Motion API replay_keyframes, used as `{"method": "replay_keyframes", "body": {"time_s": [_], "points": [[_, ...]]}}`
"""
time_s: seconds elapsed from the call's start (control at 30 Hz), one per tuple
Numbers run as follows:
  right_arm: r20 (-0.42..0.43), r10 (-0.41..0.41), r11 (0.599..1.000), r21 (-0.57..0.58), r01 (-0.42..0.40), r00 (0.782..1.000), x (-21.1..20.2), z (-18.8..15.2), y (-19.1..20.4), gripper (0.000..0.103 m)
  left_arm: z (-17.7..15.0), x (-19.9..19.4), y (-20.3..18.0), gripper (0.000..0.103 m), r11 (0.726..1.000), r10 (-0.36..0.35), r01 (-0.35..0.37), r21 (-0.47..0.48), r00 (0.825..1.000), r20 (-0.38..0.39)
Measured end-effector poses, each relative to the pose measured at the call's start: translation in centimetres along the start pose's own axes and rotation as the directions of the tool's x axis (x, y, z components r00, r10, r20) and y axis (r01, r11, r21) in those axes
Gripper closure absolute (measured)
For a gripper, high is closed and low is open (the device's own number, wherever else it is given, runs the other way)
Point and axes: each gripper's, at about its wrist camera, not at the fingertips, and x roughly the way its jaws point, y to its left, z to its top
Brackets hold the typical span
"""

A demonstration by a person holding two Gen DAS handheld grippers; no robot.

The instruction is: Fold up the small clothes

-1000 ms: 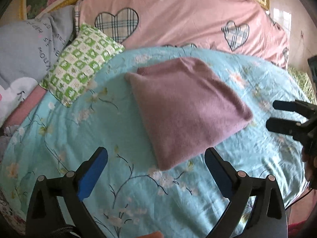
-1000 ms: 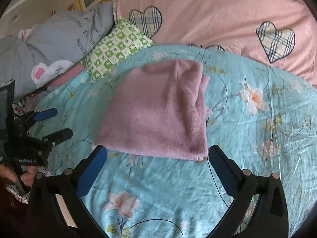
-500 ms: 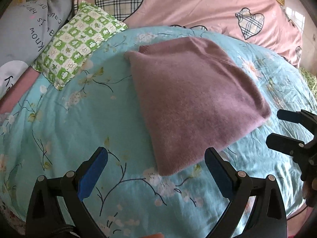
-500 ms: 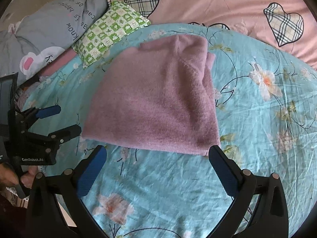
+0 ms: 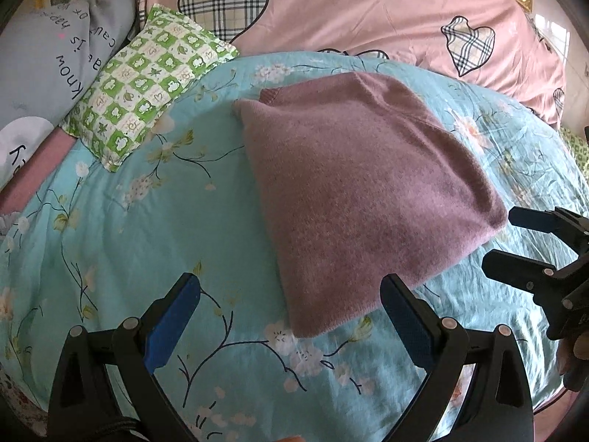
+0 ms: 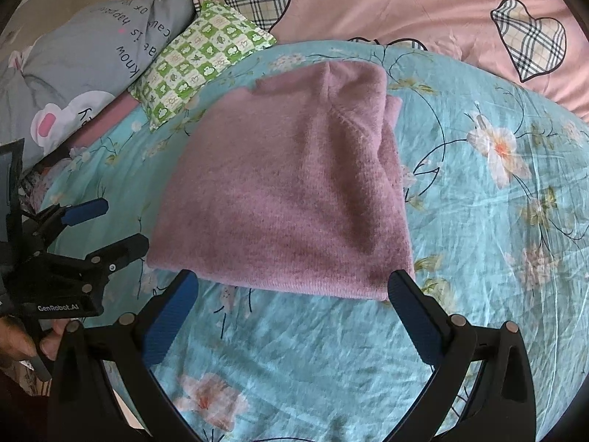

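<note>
A mauve knitted garment (image 5: 364, 191) lies folded into a rough rectangle on the turquoise floral bedsheet (image 5: 147, 228); it also shows in the right wrist view (image 6: 291, 191). My left gripper (image 5: 291, 316) is open and empty, just short of the garment's near left corner. My right gripper (image 6: 292, 313) is open and empty, its fingertips at the garment's near hem. Each gripper appears in the other's view: the right one (image 5: 515, 239) beside the garment's right corner, the left one (image 6: 110, 224) beside its left corner.
A green checked pillow (image 5: 147, 77) and a grey printed pillow (image 5: 48, 55) lie at the back left. A pink quilt with plaid hearts (image 5: 368, 11) runs along the back. The bed's edge falls away at the lower right (image 5: 552, 386).
Both grippers have moved forward toward the garment, which now looks larger and closer. Both stay open. The garment has not moved.
</note>
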Motion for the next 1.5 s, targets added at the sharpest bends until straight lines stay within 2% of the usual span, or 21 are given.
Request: {"method": "replay_keyframes", "body": {"time_s": [0.83, 1.5], "points": [[-0.004, 0.017, 1.0, -0.002, -0.017, 1.0, 0.8, 1.5, -0.3, 0.001, 1.5, 0.4, 0.0, 0.004, 0.999, 0.039, -0.039, -0.019, 0.999, 0.006], [0.001, 0.023, 1.0, 0.009, -0.023, 1.0, 0.6, 1.7, -0.6, 0.001, 1.8, 0.7, -0.4, 0.004, 0.999, 0.026, -0.026, -0.025, 1.0, -0.003]]}}
